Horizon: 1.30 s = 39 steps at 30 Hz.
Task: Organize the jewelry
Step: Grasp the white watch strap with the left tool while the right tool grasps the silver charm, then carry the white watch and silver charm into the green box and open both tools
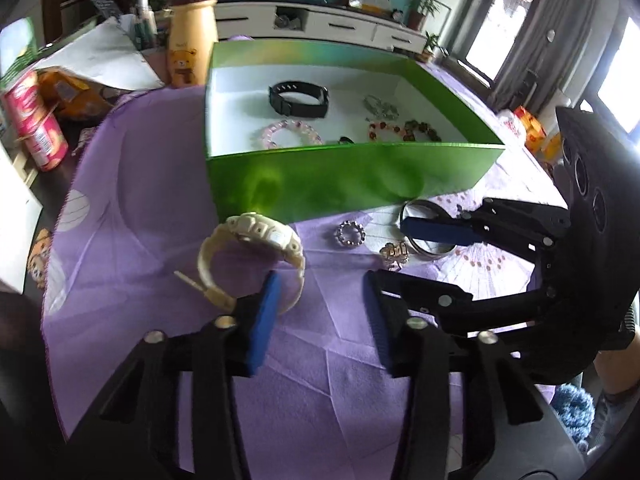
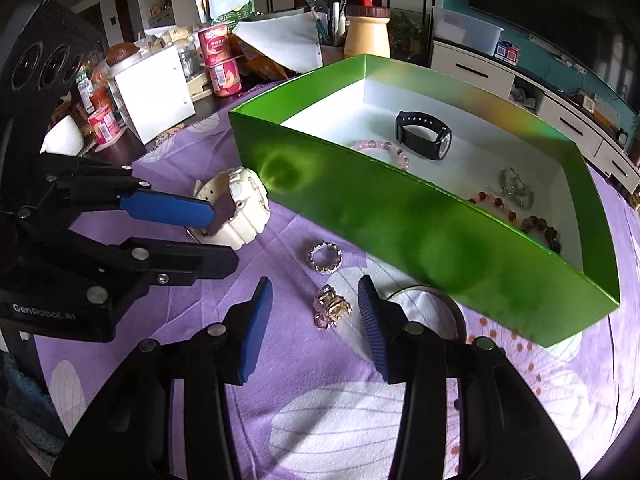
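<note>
A cream watch (image 1: 248, 256) (image 2: 236, 208) stands on the purple cloth before the green box (image 1: 340, 184) (image 2: 400, 220). My left gripper (image 1: 320, 280) (image 2: 224, 238) is open. Its left finger reaches the watch band and the other stays clear. My right gripper (image 2: 315, 280) (image 1: 388, 252) is open astride a gold clip (image 2: 332, 308) (image 1: 396, 254), its pads not touching it. A silver ring (image 2: 325, 257) (image 1: 352, 234) lies just beyond, and a silver bangle (image 1: 434, 256) (image 2: 432, 290) to the right. In the box lie a black watch (image 1: 300, 98) (image 2: 424, 136) and several bead bracelets.
A yellow bear bottle (image 1: 188, 44) (image 2: 366, 32), red cups (image 1: 36, 128) (image 2: 220, 60) and a white carton (image 2: 152, 92) crowd the table behind and left of the box. The purple cloth (image 1: 160, 200) ends at the table's left edge.
</note>
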### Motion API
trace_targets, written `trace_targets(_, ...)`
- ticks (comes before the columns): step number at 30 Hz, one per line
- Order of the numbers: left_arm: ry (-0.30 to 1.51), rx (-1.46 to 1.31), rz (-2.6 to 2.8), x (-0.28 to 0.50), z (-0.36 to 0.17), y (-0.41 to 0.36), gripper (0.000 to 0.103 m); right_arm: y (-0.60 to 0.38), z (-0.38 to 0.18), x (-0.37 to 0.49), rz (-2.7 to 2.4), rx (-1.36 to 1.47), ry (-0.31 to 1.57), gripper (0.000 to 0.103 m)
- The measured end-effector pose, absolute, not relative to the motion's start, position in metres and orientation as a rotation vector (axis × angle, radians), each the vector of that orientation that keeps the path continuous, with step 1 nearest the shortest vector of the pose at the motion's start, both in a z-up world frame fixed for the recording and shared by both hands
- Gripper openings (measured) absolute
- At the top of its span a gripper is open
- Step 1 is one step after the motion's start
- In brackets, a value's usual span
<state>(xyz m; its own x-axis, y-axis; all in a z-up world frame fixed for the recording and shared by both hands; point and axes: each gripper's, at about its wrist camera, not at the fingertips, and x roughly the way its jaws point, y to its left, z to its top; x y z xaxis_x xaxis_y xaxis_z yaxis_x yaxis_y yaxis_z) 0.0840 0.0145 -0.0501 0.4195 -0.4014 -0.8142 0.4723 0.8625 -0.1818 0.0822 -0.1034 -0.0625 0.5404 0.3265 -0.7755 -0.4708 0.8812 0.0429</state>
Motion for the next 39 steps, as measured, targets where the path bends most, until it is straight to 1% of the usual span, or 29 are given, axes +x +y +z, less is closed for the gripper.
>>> trace_targets(1, 1.008, 0.100, -0.554, 0.086, -0.052, 0.011, 0.034, -0.102, -0.064, 0.083, 0.483, -0.193, 0.882, 0.042)
trace_targets(4, 1.037, 0.147, -0.575, 0.090, -0.055, 0.004, 0.032, -0.098, -0.068, 0.086, 0.496, -0.226, 0.891, 0.038)
trace_targets(7, 1.069, 0.179, -0.577, 0.094, -0.060, 0.000, 0.024, -0.097, -0.072, 0.088, 0.500, -0.250, 0.900, 0.032)
trace_targets(9, 1.094, 0.197, -0.571, 0.096, -0.065, -0.001, 0.019, -0.098, -0.074, 0.087, 0.498, -0.254, 0.902, 0.024)
trace_targets(11, 1.098, 0.209, -0.565, 0.097, -0.066, -0.002, 0.015, -0.098, -0.075, 0.086, 0.492, -0.257, 0.896, 0.020)
trace_targets(12, 1.098, 0.212, -0.558, 0.097, -0.066, -0.001, 0.013, -0.099, -0.074, 0.085, 0.491, -0.250, 0.894, 0.020)
trace_targets(13, 1.097, 0.209, -0.552, 0.098, -0.066, 0.000, 0.009, -0.101, -0.073, 0.084, 0.492, -0.236, 0.892, 0.020)
trace_targets(14, 1.095, 0.202, -0.546, 0.098, -0.066, 0.002, 0.007, -0.103, -0.072, 0.082, 0.491, -0.226, 0.887, 0.020)
trace_targets(23, 1.054, 0.063, -0.521, 0.097, -0.057, 0.020, 0.004, -0.123, -0.056, 0.066, 0.462, -0.103, 0.853, 0.020)
trace_targets(39, 0.981, -0.203, -0.543, 0.081, -0.026, 0.058, 0.004, -0.164, -0.026, 0.032, 0.394, 0.050, 0.777, 0.020)
